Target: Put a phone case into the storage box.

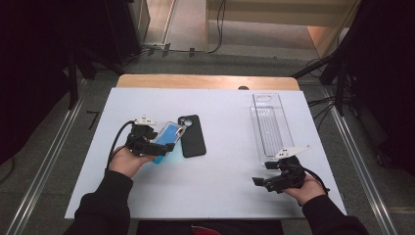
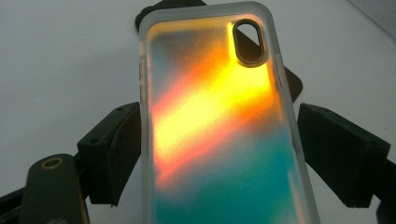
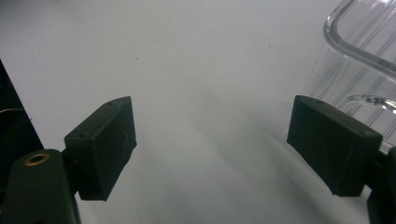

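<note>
Holding a translucent phone case (image 2: pixel 219 126) between its jaws, the left gripper (image 1: pixel 164 145) is hovering just above the white table top (image 1: pixel 220 191), right beside the black phone (image 1: pixel 191 135) that is lying face down there. In the left gripper view the case is glowing orange and yellow through its middle and teal toward the bottom, with the oval camera cutout at the far end; one jaw is pressing its edge, while the other seems to be standing a sliver off, so I am judging the grip light but real, since the case is plainly off the table. The case's far end is overlapping the phone's near corner in the high view, and the phone's dark edge is peeking out behind the case in the left gripper view. I am reading that as the case being brought to the phone for fitting.

The right gripper (image 1: pixel 258 182) is waiting well to the right of the phone, low over the table, with its jaws standing wide and nothing between them. A clear plastic tray (image 1: pixel 270 127) is lying just beyond it, its rim showing at the edge of the right gripper view. That hand is probably being kept free to steady the phone once the case comes down over it.
</note>
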The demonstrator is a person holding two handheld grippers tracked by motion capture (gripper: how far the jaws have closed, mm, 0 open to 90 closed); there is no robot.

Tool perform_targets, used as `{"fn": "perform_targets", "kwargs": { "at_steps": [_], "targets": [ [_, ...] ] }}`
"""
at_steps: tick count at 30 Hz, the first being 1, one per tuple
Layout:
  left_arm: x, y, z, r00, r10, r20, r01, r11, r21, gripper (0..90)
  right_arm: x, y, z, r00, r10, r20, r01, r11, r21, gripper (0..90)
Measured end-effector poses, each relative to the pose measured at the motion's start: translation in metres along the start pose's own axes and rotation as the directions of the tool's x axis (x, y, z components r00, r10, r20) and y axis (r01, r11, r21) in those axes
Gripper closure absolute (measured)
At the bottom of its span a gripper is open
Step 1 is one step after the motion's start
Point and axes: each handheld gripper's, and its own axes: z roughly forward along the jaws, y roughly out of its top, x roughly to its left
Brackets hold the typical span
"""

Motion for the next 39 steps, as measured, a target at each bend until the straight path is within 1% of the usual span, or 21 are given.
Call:
{"fn": "perform_targets", "kwargs": {
  "at_steps": [3,5,6,7,9,11,13,15,18,20,23,24,25,29,31,32,33,36,37,38,39],
  "targets": [
    [-0.004,-0.001,0.0,0.9999,0.005,0.016,-0.006,1.0,0.003,16.4,0.0,0.0,0.0,1.0,-0.004,-0.003,0.004,1.0,-0.004,13.7],
    [-0.012,-0.003,0.001,0.9993,0.017,0.034,-0.017,0.9998,0.005,16.5,0.001,0.001,0.0,1.0,-0.006,-0.004,0.006,1.0,-0.006,13.7],
    [-0.012,-0.003,0.001,0.9993,0.017,0.034,-0.017,0.9998,0.005,16.5,0.001,0.001,0.0,1.0,-0.003,-0.003,0.003,1.0,-0.006,13.7],
    [-0.017,-0.004,0.001,0.9986,0.027,0.046,-0.027,0.9996,-0.001,16.4,0.002,0.001,0.0,1.0,-0.003,-0.004,0.003,1.0,-0.007,13.7],
    [-0.019,-0.004,0.001,0.998,0.033,0.054,-0.032,0.9995,-0.003,16.4,0.002,0.001,0.0,1.0,-0.005,-0.005,0.005,0.9999,-0.009,13.7],
    [-0.023,-0.007,0.002,0.9967,0.021,0.078,-0.02,0.9998,-0.007,16.4,0.004,0.003,0.0,0.9999,-0.011,-0.013,0.011,0.9998,-0.018,13.7],
    [-0.025,-0.008,0.003,0.9965,0.017,0.082,-0.016,0.9998,-0.01,16.4,0.004,0.003,0.0,0.9998,-0.012,-0.015,0.011,0.9997,-0.02,13.7],
    [-0.029,-0.009,0.005,0.9952,0.007,0.098,-0.005,0.9999,-0.013,16.4,0.007,0.005,0.002,0.9996,-0.02,-0.018,0.02,0.9997,-0.017,13.7],
    [-0.034,-0.008,0.008,0.9934,0.014,0.114,-0.012,0.9997,-0.021,16.5,0.007,0.006,0.003,0.9996,-0.018,-0.022,0.018,0.9996,-0.021,13.7],
    [-0.04,-0.005,0.012,0.9916,0.033,0.125,-0.03,0.9992,-0.026,16.5,0.008,0.007,0.003,0.9996,-0.02,-0.017,0.02,0.9995,-0.023,13.7],
    [-0.044,-0.004,0.014,0.9903,0.033,0.135,-0.028,0.9989,-0.038,16.5,0.01,0.007,0.002,0.9997,-0.018,-0.019,0.017,0.9993,-0.033,13.7],
    [-0.047,-0.003,0.016,0.9895,0.031,0.141,-0.024,0.9985,-0.049,16.5,0.012,0.009,0.0,0.9997,-0.007,-0.025,0.006,0.9988,-0.049,13.7],
    [-0.047,-0.003,0.016,0.9895,0.031,0.141,-0.024,0.9985,-0.049,16.5,0.012,0.009,0.0,0.9997,-0.007,-0.025,0.006,0.9988,-0.049,13.7],
    [-0.054,-0.002,0.018,0.9892,0.014,0.146,-0.002,0.9968,-0.08,16.5,0.021,0.015,-0.001,0.9999,-0.008,-0.013,0.007,0.9976,-0.069,13.7],
    [-0.058,-0.002,0.02,0.9897,0.016,0.142,-0.001,0.9951,-0.099,16.5,0.023,0.017,0.0,0.9999,-0.002,-0.015,0.001,0.9977,-0.068,13.7],
    [-0.063,-0.001,0.021,0.9902,0.013,0.139,0.003,0.9934,-0.115,16.5,0.027,0.023,0.001,0.9998,0.004,-0.018,-0.005,0.9986,-0.052,13.7],
    [-0.063,-0.001,0.021,0.9902,0.013,0.139,0.003,0.9934,-0.115,16.5,0.027,0.023,0.001,0.9998,0.004,-0.018,-0.005,0.9986,-0.052,13.7],
    [-0.069,-0.001,0.023,0.9912,0.011,0.132,0.009,0.9891,-0.147,16.5,0.033,0.032,0.003,0.9999,0.007,-0.015,-0.008,0.999,-0.044,13.7],
    [-0.069,-0.001,0.023,0.9912,0.011,0.132,0.009,0.9891,-0.147,16.5,0.033,0.032,0.003,0.9999,0.007,-0.015,-0.008,0.999,-0.044,13.7],
    [-0.07,-0.001,0.025,0.9913,-0.008,0.131,0.03,0.9851,-0.169,16.4,0.034,0.037,0.004,0.9998,0.016,-0.015,-0.017,0.9987,-0.048,13.7],
    [-0.071,-0.002,0.026,0.9915,-0.015,0.13,0.038,0.9837,-0.175,16.5,0.035,0.038,0.005,0.9996,0.022,-0.02,-0.023,0.9986,-0.048,13.7]
  ]
}}
